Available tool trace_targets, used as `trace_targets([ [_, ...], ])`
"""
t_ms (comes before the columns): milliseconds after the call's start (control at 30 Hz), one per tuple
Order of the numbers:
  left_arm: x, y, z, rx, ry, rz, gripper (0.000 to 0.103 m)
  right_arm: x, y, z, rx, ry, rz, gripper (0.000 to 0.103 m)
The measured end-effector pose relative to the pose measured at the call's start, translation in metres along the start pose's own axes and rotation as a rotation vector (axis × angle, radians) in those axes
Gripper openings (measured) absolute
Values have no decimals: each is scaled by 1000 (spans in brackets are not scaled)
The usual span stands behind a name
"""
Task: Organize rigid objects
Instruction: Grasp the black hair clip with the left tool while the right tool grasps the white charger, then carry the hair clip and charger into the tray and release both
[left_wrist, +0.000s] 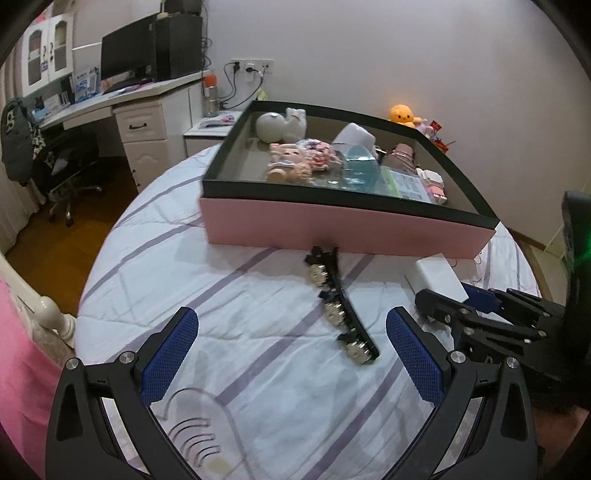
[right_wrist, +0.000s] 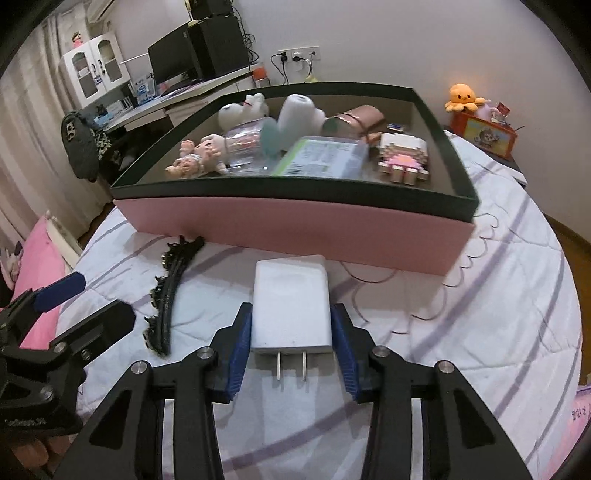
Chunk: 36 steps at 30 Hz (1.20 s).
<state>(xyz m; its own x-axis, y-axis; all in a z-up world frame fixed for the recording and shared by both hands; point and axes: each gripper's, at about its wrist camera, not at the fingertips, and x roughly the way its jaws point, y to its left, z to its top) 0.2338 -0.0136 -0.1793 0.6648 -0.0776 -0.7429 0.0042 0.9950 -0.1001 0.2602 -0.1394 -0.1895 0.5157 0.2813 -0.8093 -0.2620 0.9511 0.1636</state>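
the right gripper (right_wrist: 291, 332) is clamped on the white charger (right_wrist: 290, 304) — both blue pads press its long sides, the two metal prongs pointing back toward the camera. the charger lies on the striped bedspread (right_wrist: 498, 295), its far end close to the pink front wall of the box (right_wrist: 295, 229) but not touching it. the left gripper (left_wrist: 291, 343) hangs with its jaws spread wide and nothing between the pads; the black hair clip (left_wrist: 340, 306) lies just ahead of them, nearer the right-hand pad, its far tip up against the box wall. clip and charger lie side by side with a strip of bare bedspread between. the box's dark rim stands above both things, and inside it dolls, a clear container and a pink block figure crowd the floor. open bedspread spreads left of the clip toward the bed's edge.
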Motion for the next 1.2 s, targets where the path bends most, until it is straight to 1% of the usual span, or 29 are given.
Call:
trace_targets([
  [100,10,-10,4,26,17,14,102,0,-4,0,11,-4,0,42],
  [133,16,-13,5,34,30,21,100,0,-4,0,14,-5,0,42],
  [200,26,-14,5,33,57,24,93,-1,-7,0,21,-8,-3,43],
  [233,33,-13,5,32,78,22,82,-1,-7,-1,25,-9,-2,43],
  [267,39,-12,4,33,97,30,76,-2,-8,-1,27,-10,-3,43],
  [300,40,-14,3,50,75,47,76,-2,-8,-2,30,-11,-5,43],
  [333,40,-15,3,60,75,49,72,-3,-9,-2,33,-11,-4,43],
  [367,39,-16,3,68,69,44,62,-3,-11,-2,37,-12,-4,43],
  [400,39,-17,3,76,62,41,54,-3,-11,-2,41,-12,-5,43],
  [467,37,-16,4,88,53,22,22,-4,-13,-2,48,-14,-4,43],
  [500,35,-15,4,88,51,10,18,-4,-13,-2,49,-15,-3,43],
  [600,28,-10,2,81,46,-19,18,-6,-11,-4,49,-12,8,43],
  [867,-3,-12,-5,99,0,-32,18,-17,-4,-12,52,-19,24,43],
  [1033,-28,-7,0,94,-45,-43,18,-34,1,-12,49,-42,37,43],
  [1200,-52,2,8,86,-90,-54,18,-59,8,-1,32,-90,64,43],
])
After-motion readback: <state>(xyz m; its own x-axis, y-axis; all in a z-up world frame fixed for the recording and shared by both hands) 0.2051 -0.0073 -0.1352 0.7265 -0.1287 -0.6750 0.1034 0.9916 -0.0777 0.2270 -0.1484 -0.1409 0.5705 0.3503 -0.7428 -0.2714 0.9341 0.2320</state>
